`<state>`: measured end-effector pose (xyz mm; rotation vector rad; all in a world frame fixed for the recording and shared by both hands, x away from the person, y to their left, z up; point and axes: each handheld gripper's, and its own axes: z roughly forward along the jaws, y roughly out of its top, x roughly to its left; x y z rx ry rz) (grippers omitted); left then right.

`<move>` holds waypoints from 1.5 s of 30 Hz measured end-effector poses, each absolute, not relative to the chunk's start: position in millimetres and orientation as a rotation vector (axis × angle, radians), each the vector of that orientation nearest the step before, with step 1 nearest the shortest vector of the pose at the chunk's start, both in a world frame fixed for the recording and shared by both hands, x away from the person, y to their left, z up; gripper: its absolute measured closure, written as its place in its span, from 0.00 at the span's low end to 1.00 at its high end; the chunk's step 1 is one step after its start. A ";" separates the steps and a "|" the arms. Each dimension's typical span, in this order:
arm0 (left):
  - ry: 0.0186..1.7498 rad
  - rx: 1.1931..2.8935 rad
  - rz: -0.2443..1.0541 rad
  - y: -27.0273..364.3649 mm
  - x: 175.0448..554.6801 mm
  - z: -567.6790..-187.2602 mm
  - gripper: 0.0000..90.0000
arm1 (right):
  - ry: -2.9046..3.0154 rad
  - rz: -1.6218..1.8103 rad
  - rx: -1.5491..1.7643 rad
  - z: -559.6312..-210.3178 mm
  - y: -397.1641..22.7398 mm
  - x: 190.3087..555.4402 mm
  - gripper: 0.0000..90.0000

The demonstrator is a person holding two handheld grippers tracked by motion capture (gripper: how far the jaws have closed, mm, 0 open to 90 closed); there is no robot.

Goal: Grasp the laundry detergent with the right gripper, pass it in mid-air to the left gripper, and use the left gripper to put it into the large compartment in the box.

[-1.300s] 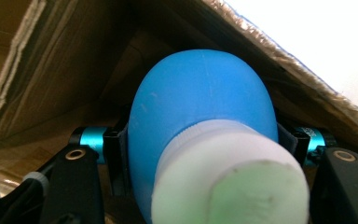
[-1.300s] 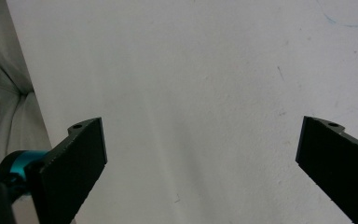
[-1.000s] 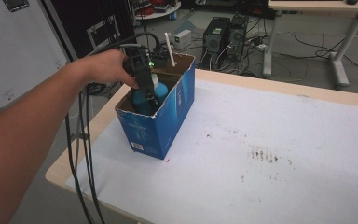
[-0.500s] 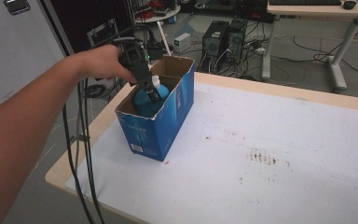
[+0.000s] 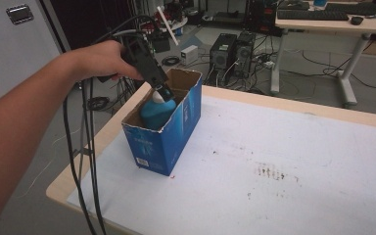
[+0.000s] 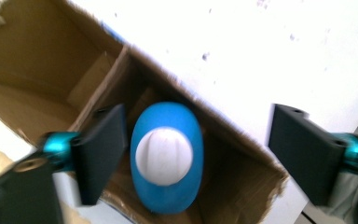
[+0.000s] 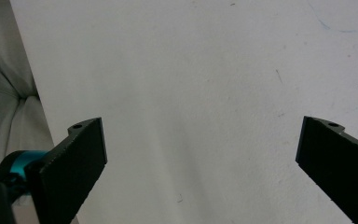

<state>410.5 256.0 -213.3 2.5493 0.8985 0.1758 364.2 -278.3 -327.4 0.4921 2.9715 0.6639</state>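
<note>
Left tool [image 5: 162, 91] was above the open box [image 5: 152, 147], tip pointing down at the bottle [image 5: 155, 111] inside it. Its jaws had just been opening; in the left gripper view [image 6: 198, 158] they stood apart, with nothing gripped. The nearer jaw sat just beside the bottle in that picture, the other well off to the side, and neither pad pressed on it. The bottle lay lower, inside the box, with the tool above it.

Bottle [image 6: 167, 158]: blue body, white round cap [image 6: 164, 156], upright in the box. Seen from the high view it stood near the middle of the box, with its shoulder about level with the rim. Seen from the tool, it was in the compartment next to a cardboard divider [image 6: 121, 70]; the compartment beyond the divider looked bare.

Box: blue outside, brown cardboard inside [image 6: 37, 74], top flaps torn, standing near the left edge of the worktop [image 5: 298, 161]. The worktop was white, with small dark specks to the right of the box.

Left hand [image 5: 100, 61] held the tool from above; black cables [image 5: 85, 147] hung from it past the worktop edge.

Right tool [image 7: 200, 158]: jaws wide apart, nothing between them, over a bare white surface [image 7: 191, 70]. Grey cloth [image 7: 4, 93] showed at the left of that view.
</note>
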 end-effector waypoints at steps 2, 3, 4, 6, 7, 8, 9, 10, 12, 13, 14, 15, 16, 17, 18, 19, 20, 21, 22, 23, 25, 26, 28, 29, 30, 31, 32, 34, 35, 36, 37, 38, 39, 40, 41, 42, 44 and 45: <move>0.857 2.534 0.184 250.9 408.3 -205.6 0.19 | 2.968 0.666 0.491 -326.4 -278.9 363.4 0.01; 0.838 2.530 0.192 248.0 407.4 -202.0 0.19 | 2.967 0.668 0.490 -326.0 -279.0 363.1 0.01; 0.827 2.528 0.202 244.8 406.6 -198.6 0.19 | 2.966 0.668 0.493 -325.6 -279.0 362.6 0.01; 0.807 2.532 0.205 238.3 406.0 -193.2 0.19 | 2.965 0.670 0.491 -325.3 -279.1 362.1 0.01; 0.799 2.536 0.208 234.8 405.6 -191.0 0.20 | 2.963 0.671 0.489 -325.3 -279.0 362.0 0.01; 0.790 2.534 0.203 231.3 405.2 -189.1 0.19 | 2.963 0.670 0.488 -325.3 -278.8 361.7 0.01; 0.776 2.531 0.191 228.1 405.0 -187.0 0.20 | 2.962 0.667 0.489 -325.3 -278.5 361.4 0.01; 0.757 2.533 0.197 224.7 404.5 -184.9 0.19 | 2.965 0.665 0.487 -325.2 -278.3 361.1 0.01; 0.738 2.529 0.211 218.6 404.5 -181.5 0.19 | 2.965 0.666 0.482 -325.4 -278.0 361.3 0.01; 0.732 2.525 0.213 215.7 404.6 -180.3 0.19 | 2.964 0.666 0.486 -325.2 -277.8 361.1 0.01; 0.726 2.526 0.209 213.2 405.4 -179.3 0.19 | 2.963 0.667 0.486 -325.1 -277.6 361.0 0.01; 0.748 2.523 0.219 210.6 406.4 -178.9 0.19 | 2.963 0.666 0.486 -324.9 -277.4 360.8 0.01; 0.793 2.517 0.242 207.1 407.1 -179.2 0.20 | 2.962 0.667 0.486 -325.0 -277.2 360.7 0.01; 0.797 2.521 0.243 204.1 408.1 -180.0 0.20 | 2.962 0.665 0.486 -325.0 -277.0 360.6 0.01; 0.775 2.530 0.222 201.2 408.4 -180.8 0.20 | 2.962 0.662 0.487 -325.2 -276.8 360.6 0.01; 0.735 2.533 0.192 198.3 408.4 -181.7 0.19 | 2.961 0.659 0.489 -325.3 -276.6 360.5 0.01; 0.698 2.537 0.172 195.3 408.4 -182.4 0.19 | 2.960 0.660 0.490 -325.3 -276.6 360.6 0.01; 0.679 2.536 0.164 191.6 408.0 -183.1 0.19 | 2.959 0.664 0.489 -325.2 -276.6 360.6 0.01; 0.669 2.539 0.161 187.9 408.0 -183.7 0.19 | 2.959 0.668 0.484 -325.1 -276.6 360.8 0.01; 0.669 2.547 0.160 184.1 408.1 -184.6 0.19 | 2.959 0.667 0.484 -324.8 -276.7 360.7 0.01; 0.659 2.559 0.155 176.3 408.6 -186.4 0.19 | 2.957 0.671 0.487 -324.3 -276.6 360.4 0.01; 0.643 2.565 0.156 172.5 408.3 -186.9 0.19 | 2.955 0.671 0.488 -324.0 -276.6 360.1 0.01; 0.633 2.562 0.149 168.7 408.3 -187.7 0.14 | 2.954 0.673 0.491 -323.9 -276.6 359.9 0.01; 0.616 2.566 0.133 161.1 408.9 -189.5 0.14 | 2.953 0.672 0.491 -323.6 -276.7 359.9 0.01; 0.610 2.572 0.137 157.4 409.0 -190.4 0.06 | 2.949 0.678 0.492 -323.4 -276.8 359.6 0.01; 0.615 2.575 0.134 153.7 410.0 -191.8 0.04 | 2.947 0.679 0.498 -323.1 -276.8 359.3 0.01; 0.607 2.585 0.132 150.4 410.6 -193.1 0.02 | 2.945 0.683 0.491 -323.0 -276.8 359.8 0.01; 0.581 2.609 0.139 143.7 411.4 -196.4 0.02 | 2.943 0.686 0.494 -322.5 -276.0 359.7 0.01; 0.567 2.622 0.145 140.4 411.6 -197.7 0.02 | 2.942 0.690 0.497 -322.3 -275.4 359.3 0.01; 0.565 2.628 0.145 137.1 411.8 -199.0 0.02 | 2.943 0.691 0.494 -322.1 -274.9 358.9 0.01; 0.565 2.628 0.140 134.6 411.9 -200.1 0.02 | 2.941 0.693 0.495 -321.9 -274.3 358.4 0.01; 0.561 2.630 0.134 130.4 412.1 -201.7 0.02 | 2.943 0.695 0.488 -321.7 -274.1 358.2 0.01; 0.555 2.635 0.137 127.0 412.2 -202.7 0.02 | 2.943 0.691 0.487 -321.4 -273.7 357.7 0.01; 0.551 2.640 0.140 123.7 412.3 -203.4 0.02 | 2.942 0.693 0.487 -321.4 -273.5 357.3 0.01; 0.547 2.640 0.148 120.3 412.1 -204.0 0.02 | 2.942 0.692 0.489 -321.2 -273.4 357.0 0.01; 0.540 2.635 0.156 116.8 411.8 -204.5 0.02 | 2.941 0.693 0.488 -321.0 -273.3 356.8 0.01; 0.525 2.632 0.156 113.5 411.9 -204.9 0.02 | 2.941 0.693 0.486 -321.0 -273.1 356.7 0.01; 0.503 2.631 0.162 106.2 411.5 -206.0 0.02 | 2.940 0.695 0.481 -320.9 -272.8 356.6 0.01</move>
